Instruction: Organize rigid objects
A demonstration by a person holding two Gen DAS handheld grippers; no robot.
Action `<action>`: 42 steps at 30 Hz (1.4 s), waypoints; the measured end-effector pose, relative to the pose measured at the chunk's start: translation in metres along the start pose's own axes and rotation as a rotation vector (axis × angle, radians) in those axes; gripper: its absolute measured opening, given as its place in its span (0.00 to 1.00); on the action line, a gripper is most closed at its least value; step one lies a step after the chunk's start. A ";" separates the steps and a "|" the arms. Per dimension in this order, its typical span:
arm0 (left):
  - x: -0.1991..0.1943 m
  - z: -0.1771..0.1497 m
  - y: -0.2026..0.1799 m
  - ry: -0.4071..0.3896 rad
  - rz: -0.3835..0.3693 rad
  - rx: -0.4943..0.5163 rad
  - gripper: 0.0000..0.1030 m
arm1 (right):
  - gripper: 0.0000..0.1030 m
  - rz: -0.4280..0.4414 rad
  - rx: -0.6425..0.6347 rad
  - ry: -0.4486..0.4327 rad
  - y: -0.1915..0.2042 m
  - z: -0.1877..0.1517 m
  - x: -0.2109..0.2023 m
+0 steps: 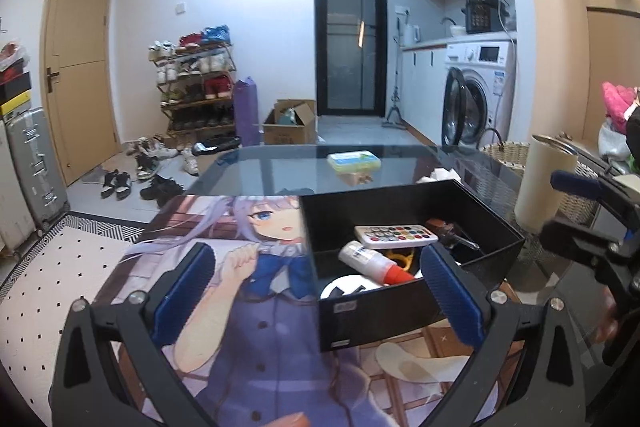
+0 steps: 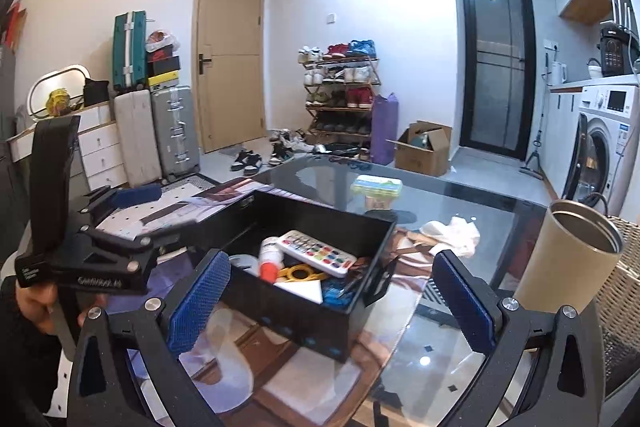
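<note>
A black open box (image 1: 400, 311) (image 2: 304, 323) stands on the glass table, partly on an anime-print mat (image 1: 240, 267). It holds a white remote with coloured buttons (image 1: 396, 235) (image 2: 316, 253), a white bottle with a red cap (image 1: 374, 263) (image 2: 270, 259), a yellow item (image 2: 298, 273) and other small things. My left gripper (image 1: 316, 291) is open and empty, just in front of the box's near left corner. My right gripper (image 2: 328, 303) is open and empty, its fingers either side of the box's near corner.
A beige steel-lined tumbler (image 1: 540, 183) (image 2: 568, 255) stands right of the box. A green-lidded box (image 1: 354, 162) (image 2: 376, 187) and a crumpled white tissue (image 2: 452, 231) lie farther back. A wicker basket (image 1: 508, 153) is beyond the table's right edge.
</note>
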State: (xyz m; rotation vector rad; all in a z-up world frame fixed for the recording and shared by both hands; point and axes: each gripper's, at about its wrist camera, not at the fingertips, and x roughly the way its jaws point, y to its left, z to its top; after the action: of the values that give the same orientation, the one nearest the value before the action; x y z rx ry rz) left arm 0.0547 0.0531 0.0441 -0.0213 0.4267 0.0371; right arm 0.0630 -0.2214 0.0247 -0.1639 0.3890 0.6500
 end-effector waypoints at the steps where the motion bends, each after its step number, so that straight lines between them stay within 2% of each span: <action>1: -0.001 0.000 0.003 0.001 0.001 -0.005 1.00 | 1.00 0.002 0.001 -0.004 0.001 0.001 -0.002; 6: -0.003 -0.003 0.004 -0.017 0.001 -0.019 1.00 | 1.00 0.027 -0.009 -0.017 0.008 -0.009 -0.004; 11: -0.003 -0.004 0.003 -0.044 0.003 -0.017 1.00 | 1.00 0.011 -0.013 -0.046 0.007 -0.013 -0.006; 17: -0.001 -0.007 0.002 -0.037 -0.008 -0.022 1.00 | 1.00 -0.010 0.010 -0.028 0.001 -0.015 -0.003; 22: -0.006 -0.008 -0.004 -0.062 0.004 -0.002 1.00 | 1.00 -0.042 -0.001 -0.026 0.004 -0.014 -0.003; 25: -0.006 -0.008 -0.009 -0.062 0.012 0.022 1.00 | 1.00 -0.040 -0.009 -0.025 0.005 -0.013 -0.003; 42: -0.005 -0.009 -0.012 -0.042 -0.005 0.013 1.00 | 1.00 -0.044 -0.007 -0.033 0.005 -0.014 -0.004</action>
State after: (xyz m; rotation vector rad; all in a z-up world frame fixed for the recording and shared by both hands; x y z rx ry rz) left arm 0.0471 0.0406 0.0385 -0.0090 0.3853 0.0302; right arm 0.0526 -0.2235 0.0132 -0.1682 0.3506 0.6096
